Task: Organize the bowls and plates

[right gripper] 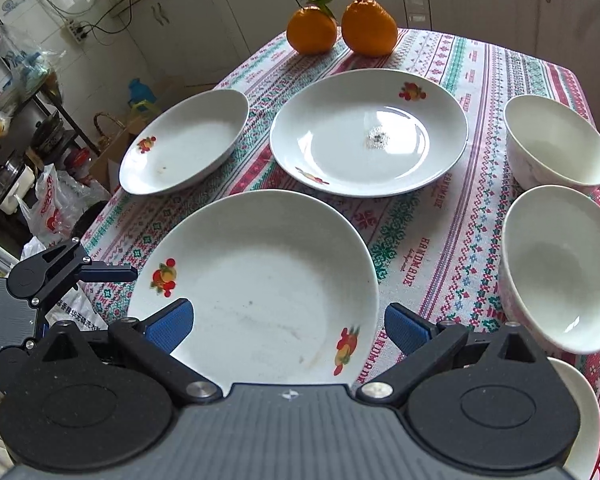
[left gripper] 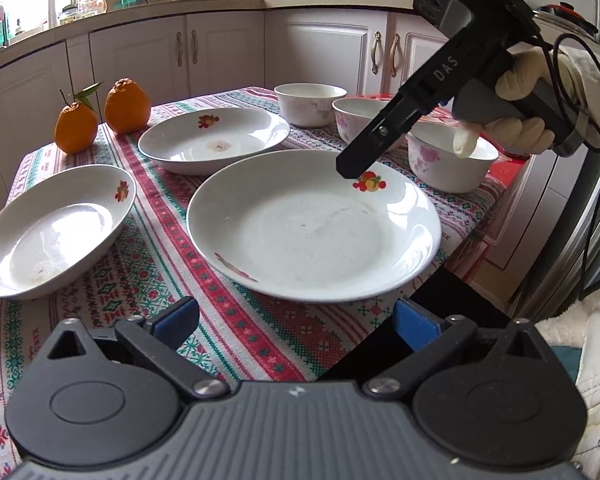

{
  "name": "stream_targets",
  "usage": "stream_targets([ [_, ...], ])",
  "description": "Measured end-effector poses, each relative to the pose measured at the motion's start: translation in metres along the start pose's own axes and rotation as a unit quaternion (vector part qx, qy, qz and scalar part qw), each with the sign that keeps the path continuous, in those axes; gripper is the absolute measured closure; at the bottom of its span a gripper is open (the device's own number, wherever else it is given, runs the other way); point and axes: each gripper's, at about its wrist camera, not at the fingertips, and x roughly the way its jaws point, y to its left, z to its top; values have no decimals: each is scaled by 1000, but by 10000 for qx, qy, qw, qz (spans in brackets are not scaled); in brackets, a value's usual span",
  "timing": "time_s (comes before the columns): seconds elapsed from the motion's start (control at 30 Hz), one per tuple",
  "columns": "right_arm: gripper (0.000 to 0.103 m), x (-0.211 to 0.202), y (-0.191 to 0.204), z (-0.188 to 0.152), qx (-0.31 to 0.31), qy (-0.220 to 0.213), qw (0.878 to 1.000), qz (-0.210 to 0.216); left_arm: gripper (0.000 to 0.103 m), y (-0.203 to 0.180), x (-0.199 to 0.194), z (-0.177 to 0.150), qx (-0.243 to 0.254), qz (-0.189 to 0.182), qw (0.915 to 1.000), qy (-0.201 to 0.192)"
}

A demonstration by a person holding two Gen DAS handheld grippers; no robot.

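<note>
In the left wrist view, the left gripper (left gripper: 296,320) hangs with fingers spread and empty just off the table's near edge, the nearest plate (left gripper: 312,224) ahead of them. The right gripper (left gripper: 350,168) hovers over that plate's far rim; its spread is unreadable here. In the right wrist view, the right gripper (right gripper: 288,324) stands wide apart, the plate (right gripper: 260,280) between and below its pads (right gripper: 168,326), untouched. The plate sits near the table's edge (right gripper: 100,220); a glancing pinch could likely push it off.
</note>
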Motion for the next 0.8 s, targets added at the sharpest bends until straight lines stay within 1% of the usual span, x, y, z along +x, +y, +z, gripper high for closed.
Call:
stream_targets([
  [0.1, 1, 7, -4, 4, 5, 101, 9999, -4, 1, 0, 3, 1, 46, 1, 10000, 19],
  [0.17, 3, 11, -8, 7, 31, 151, 9999, 2, 1, 0, 5, 1, 50, -22, 10000, 29],
  [0.27, 13, 15, -12, 11, 34, 226, 9997, 27, 1, -1, 8, 1, 69, -59, 10000, 40],
  [0.3, 18, 17, -13, 12, 36, 248, 9997, 54, 1, -1, 8, 1, 80, -49, 9999, 43],
  [0.43, 25, 22, -19, 16, 146, 342, 9991, 190, 1, -1, 10, 3, 103, -66, 9999, 25],
  [0.63, 31, 28, -24, 17, 193, 434, 9985, 289, 1, 0, 12, 5, 132, -107, 9999, 15],
  [0.8, 31, 28, -29, 18, 257, 445, 9978, 420, 1, -1, 15, 7, 188, -174, 9997, 41],
])
